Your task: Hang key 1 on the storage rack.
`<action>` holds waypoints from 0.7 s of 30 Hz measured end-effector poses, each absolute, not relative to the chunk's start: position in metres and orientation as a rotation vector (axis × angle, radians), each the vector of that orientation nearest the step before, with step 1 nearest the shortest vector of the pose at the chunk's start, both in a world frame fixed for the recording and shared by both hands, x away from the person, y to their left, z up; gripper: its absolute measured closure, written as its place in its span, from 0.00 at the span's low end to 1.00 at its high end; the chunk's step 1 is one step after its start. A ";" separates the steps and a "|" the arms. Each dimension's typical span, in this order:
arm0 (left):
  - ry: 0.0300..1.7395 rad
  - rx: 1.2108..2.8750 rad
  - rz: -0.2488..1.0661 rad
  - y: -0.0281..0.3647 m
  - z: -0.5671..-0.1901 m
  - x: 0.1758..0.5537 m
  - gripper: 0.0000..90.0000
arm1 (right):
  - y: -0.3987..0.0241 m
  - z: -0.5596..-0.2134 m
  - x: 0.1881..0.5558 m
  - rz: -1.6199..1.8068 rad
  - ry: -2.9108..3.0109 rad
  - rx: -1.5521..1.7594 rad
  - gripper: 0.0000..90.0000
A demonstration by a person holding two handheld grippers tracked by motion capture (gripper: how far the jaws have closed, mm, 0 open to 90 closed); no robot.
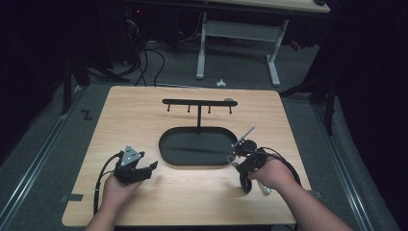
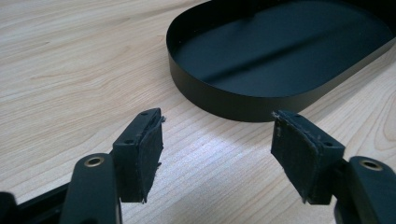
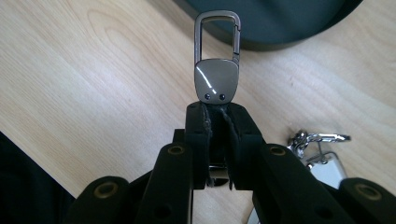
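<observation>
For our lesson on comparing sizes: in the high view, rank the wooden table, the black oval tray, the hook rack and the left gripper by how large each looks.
1. Wooden table, by far the largest.
2. Black oval tray.
3. Hook rack, long but thin.
4. Left gripper, the smallest, although it sits nearer the camera than the rack.

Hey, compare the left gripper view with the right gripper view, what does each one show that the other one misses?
The left gripper view alone gives the left hand-held gripper with its jaws apart and nothing between them, low over the wooden table.

The right gripper view alone gives the right hand-held gripper shut on a metal carabiner keychain, whose clip loop sticks out past the pads, plus more key hardware hanging at the lower right.

Both share the table and the black oval tray, seen nearly whole from the left and just as an edge from the right.
</observation>
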State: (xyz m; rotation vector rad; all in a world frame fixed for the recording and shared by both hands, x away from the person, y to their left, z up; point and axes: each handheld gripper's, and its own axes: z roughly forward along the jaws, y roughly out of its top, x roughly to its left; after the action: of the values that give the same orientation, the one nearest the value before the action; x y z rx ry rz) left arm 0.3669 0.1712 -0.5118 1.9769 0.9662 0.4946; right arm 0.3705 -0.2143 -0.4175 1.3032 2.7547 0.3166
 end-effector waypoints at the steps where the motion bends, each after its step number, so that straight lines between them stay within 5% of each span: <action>1: 0.967 1.976 0.495 0.171 -0.512 0.367 0.38 | -0.214 -0.415 0.371 0.324 2.748 1.307 0.90; 21: 0.973 1.972 0.497 0.173 -0.512 0.367 0.38 | -0.201 -0.375 0.387 0.445 2.668 1.271 0.90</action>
State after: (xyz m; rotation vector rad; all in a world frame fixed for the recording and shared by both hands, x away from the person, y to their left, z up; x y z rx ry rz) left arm 0.3666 0.1732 -0.5119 1.9722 0.9729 0.4966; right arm 0.3870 -0.2014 -0.3753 1.2712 2.6675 0.4447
